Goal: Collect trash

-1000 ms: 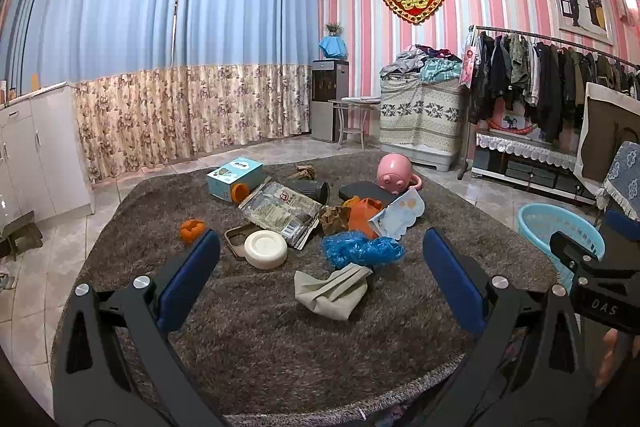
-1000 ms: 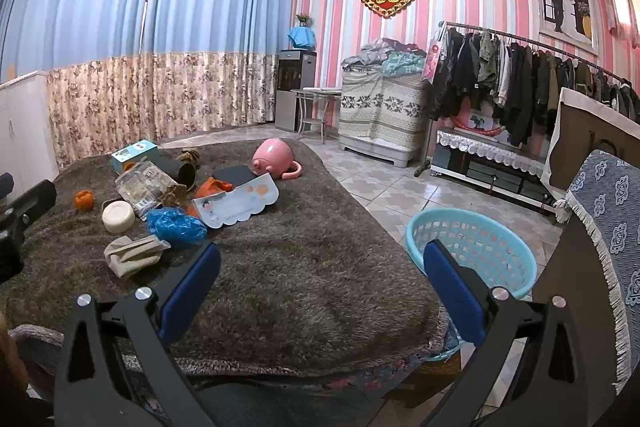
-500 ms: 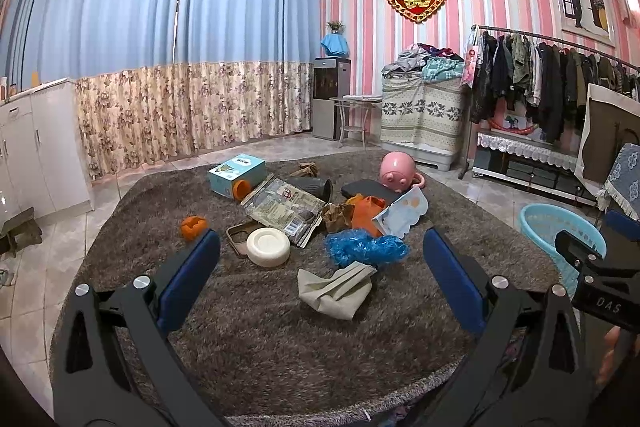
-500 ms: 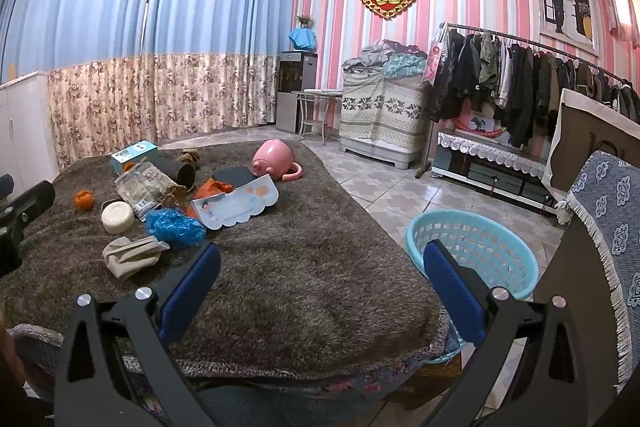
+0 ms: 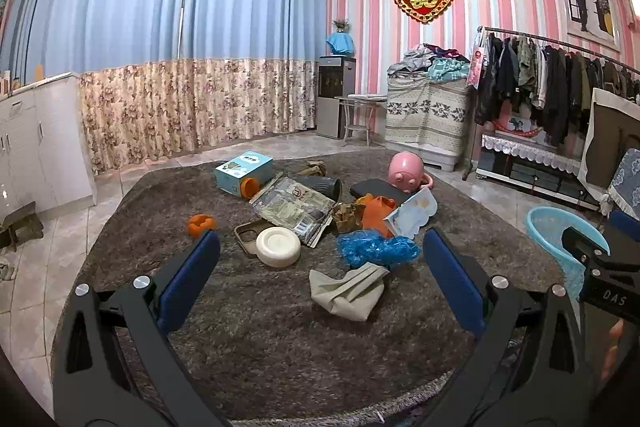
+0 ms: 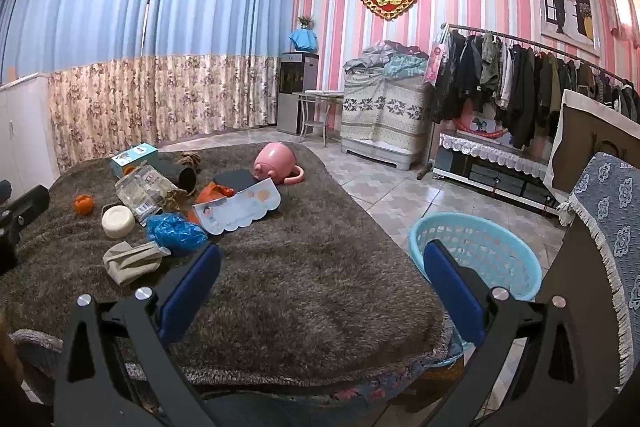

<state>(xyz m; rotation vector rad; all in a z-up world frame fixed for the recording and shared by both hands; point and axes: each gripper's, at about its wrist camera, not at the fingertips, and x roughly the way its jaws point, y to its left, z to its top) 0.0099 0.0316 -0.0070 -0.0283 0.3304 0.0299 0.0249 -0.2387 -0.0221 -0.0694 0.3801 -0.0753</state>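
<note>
A pile of trash lies on a brown shaggy table (image 5: 256,331): a beige crumpled cloth (image 5: 346,291), a blue plastic bag (image 5: 378,249), a white round lid (image 5: 278,247), a printed foil packet (image 5: 296,205), orange peel (image 5: 201,223) and an orange bag (image 5: 376,213). My left gripper (image 5: 320,247) hangs open over the near table edge, short of the cloth, holding nothing. My right gripper (image 6: 322,259) is open and empty above the table's right part, with the pile (image 6: 176,231) to its left. A light blue basket (image 6: 476,255) stands on the floor right of the table.
A blue box (image 5: 244,171), a pink piggy bank (image 5: 406,169), a black flat case (image 5: 376,189) and a scalloped card (image 5: 412,213) also lie on the table. A clothes rack (image 6: 520,95) and a covered chair (image 6: 612,227) stand at the right. Tiled floor (image 6: 380,183) surrounds the table.
The left wrist view has drifted slightly right and closer to the pile. The right gripper has barely moved. Both stay open.
</note>
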